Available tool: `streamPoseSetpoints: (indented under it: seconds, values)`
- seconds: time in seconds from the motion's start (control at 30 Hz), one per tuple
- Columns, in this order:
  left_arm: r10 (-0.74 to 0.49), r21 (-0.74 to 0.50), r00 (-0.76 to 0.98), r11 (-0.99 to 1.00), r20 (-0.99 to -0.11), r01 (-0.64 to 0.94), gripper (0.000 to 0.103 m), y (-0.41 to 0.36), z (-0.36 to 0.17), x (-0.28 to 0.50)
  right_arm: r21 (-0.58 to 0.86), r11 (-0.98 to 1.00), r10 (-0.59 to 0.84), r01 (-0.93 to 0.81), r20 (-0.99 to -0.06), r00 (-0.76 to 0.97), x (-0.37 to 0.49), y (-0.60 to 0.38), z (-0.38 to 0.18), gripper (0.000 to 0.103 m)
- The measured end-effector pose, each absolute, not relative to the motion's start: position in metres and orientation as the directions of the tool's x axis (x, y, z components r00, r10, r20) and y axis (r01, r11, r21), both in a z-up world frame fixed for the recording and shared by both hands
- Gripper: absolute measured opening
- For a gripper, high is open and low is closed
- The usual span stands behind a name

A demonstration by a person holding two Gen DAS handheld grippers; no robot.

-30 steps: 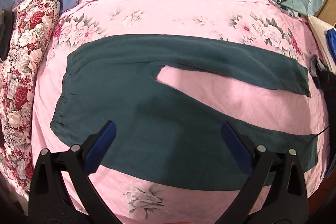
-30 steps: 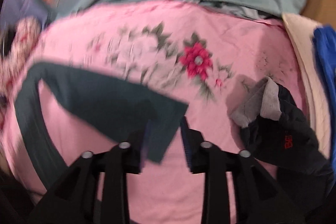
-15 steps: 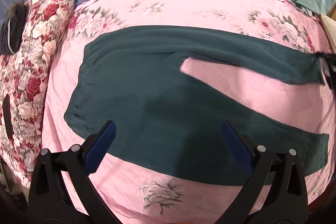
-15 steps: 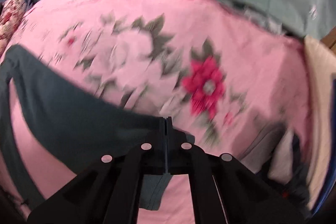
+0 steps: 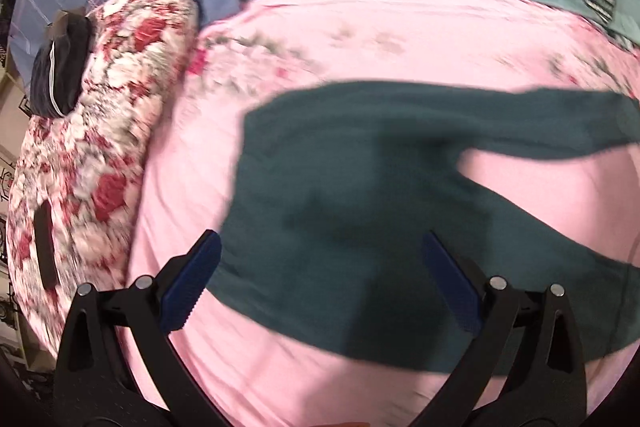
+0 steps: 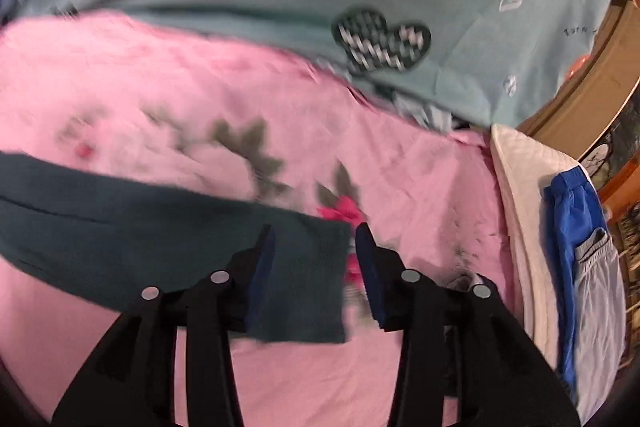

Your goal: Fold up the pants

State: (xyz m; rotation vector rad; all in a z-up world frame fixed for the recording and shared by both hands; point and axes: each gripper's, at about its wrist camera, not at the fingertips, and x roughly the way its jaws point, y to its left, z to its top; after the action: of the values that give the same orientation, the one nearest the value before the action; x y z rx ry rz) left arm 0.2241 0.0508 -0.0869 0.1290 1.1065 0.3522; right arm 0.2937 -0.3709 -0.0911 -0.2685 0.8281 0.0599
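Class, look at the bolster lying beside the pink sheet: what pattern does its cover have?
Red and white roses, a floral print; the bolster shows best in the left wrist view.

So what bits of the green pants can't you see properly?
- Left wrist view: the pants are smeared by blur, and both leg ends run off the right edge.
- Right wrist view: the waist is cut off at the left; the right gripper, jaws opening, covers part of the leg end.

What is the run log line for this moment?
dark green fabric pants spread, unfolded | left gripper open above waist | right gripper opening at leg cuff
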Motion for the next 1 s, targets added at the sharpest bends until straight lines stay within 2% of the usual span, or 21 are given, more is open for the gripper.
streamPoseSetpoints:
  seconds: [0.1, 0.2, 0.23, 0.27, 0.33, 0.37, 0.47, 0.53, 0.57, 0.6, 0.63, 0.67, 0.7, 0.8, 0.87, 0.9, 1.0]
  values:
    - [0.304, 0.235, 0.407, 0.949, -0.861, -0.213, 0.101, 0.124, -0.100, 0.267, -0.083, 0.942, 0.157, -0.325, -0.747, 0.646, 0.256, -0.306, -0.075, 0.043]
    - [0.274, 0.209, 0.392, 0.957, -0.878, -0.200, 0.099, 0.174, -0.121, 0.305, 0.113, 0.878, 0.376, -0.466, -0.766, 0.522, 0.226, -0.229, -0.080, 0.044]
    - [0.255, 0.193, 0.381, 0.962, -0.889, -0.192, 0.097, 0.191, -0.130, 0.319, 0.160, 0.856, 0.422, -0.491, -0.764, 0.488, 0.216, -0.201, -0.085, 0.044]
    - [0.227, 0.169, 0.375, 0.969, -0.899, -0.182, 0.089, 0.201, -0.137, 0.330, 0.179, 0.837, 0.446, -0.518, -0.771, 0.454, 0.209, -0.171, -0.091, 0.044]
    - [0.175, 0.128, 0.369, 0.981, -0.913, -0.147, 0.078, 0.214, -0.151, 0.345, 0.170, 0.806, 0.460, -0.567, -0.783, 0.418, 0.198, -0.122, -0.101, 0.044]
    - [0.167, 0.130, 0.363, 0.984, -0.917, -0.126, 0.068, 0.216, -0.158, 0.349, 0.165, 0.795, 0.465, -0.583, -0.784, 0.412, 0.198, -0.106, -0.106, 0.044]
    - [0.110, 0.086, 0.388, 0.993, -0.915, -0.080, 0.062, 0.221, -0.171, 0.357, 0.197, 0.809, 0.446, -0.553, -0.819, 0.360, 0.220, -0.063, -0.131, 0.044]
    - [0.072, 0.057, 0.419, 0.997, -0.905, -0.049, 0.052, 0.222, -0.170, 0.359, 0.174, 0.828, 0.409, -0.533, -0.838, 0.361, 0.228, -0.050, -0.145, 0.044]
    - [0.051, 0.039, 0.432, 0.999, -0.900, -0.036, 0.041, 0.223, -0.169, 0.359, 0.172, 0.840, 0.384, -0.515, -0.858, 0.342, 0.232, -0.045, -0.155, 0.043]
    - [0.031, 0.023, 0.443, 0.999, -0.896, -0.024, 0.029, 0.223, -0.170, 0.361, 0.170, 0.845, 0.386, -0.506, -0.849, 0.360, 0.226, -0.046, -0.155, 0.038]
    - [0.034, 0.029, 0.455, 0.999, -0.890, -0.017, 0.025, 0.221, -0.171, 0.362, 0.192, 0.845, 0.392, -0.498, -0.856, 0.336, 0.224, -0.046, -0.155, 0.013]
    - [0.047, 0.045, 0.466, 0.999, -0.883, -0.015, 0.024, 0.220, -0.170, 0.362, 0.196, 0.849, 0.388, -0.490, -0.862, 0.327, 0.220, -0.048, -0.152, 0.005]
    - [0.068, 0.074, 0.488, 0.997, -0.870, -0.007, 0.023, 0.217, -0.170, 0.363, 0.194, 0.848, 0.387, -0.494, -0.863, 0.326, 0.214, -0.050, -0.150, 0.003]
    - [0.127, 0.139, 0.542, 0.990, -0.831, -0.020, 0.020, 0.213, -0.166, 0.364, 0.223, 0.828, 0.411, -0.515, -0.866, 0.286, 0.185, -0.055, -0.143, 0.003]
    - [0.131, 0.117, 0.555, 0.991, -0.821, -0.061, 0.020, 0.217, -0.164, 0.367, 0.257, 0.807, 0.427, -0.532, -0.876, 0.224, 0.175, -0.052, -0.148, 0.003]
    - [0.129, 0.093, 0.556, 0.991, -0.821, -0.093, 0.020, 0.221, -0.164, 0.368, 0.240, 0.803, 0.411, -0.546, -0.887, 0.213, 0.171, -0.053, -0.149, 0.004]
    - [0.133, 0.093, 0.558, 0.991, -0.819, -0.100, 0.022, 0.218, -0.168, 0.363, 0.237, 0.834, 0.426, -0.498, -0.851, 0.307, 0.190, -0.079, -0.123, 0.017]
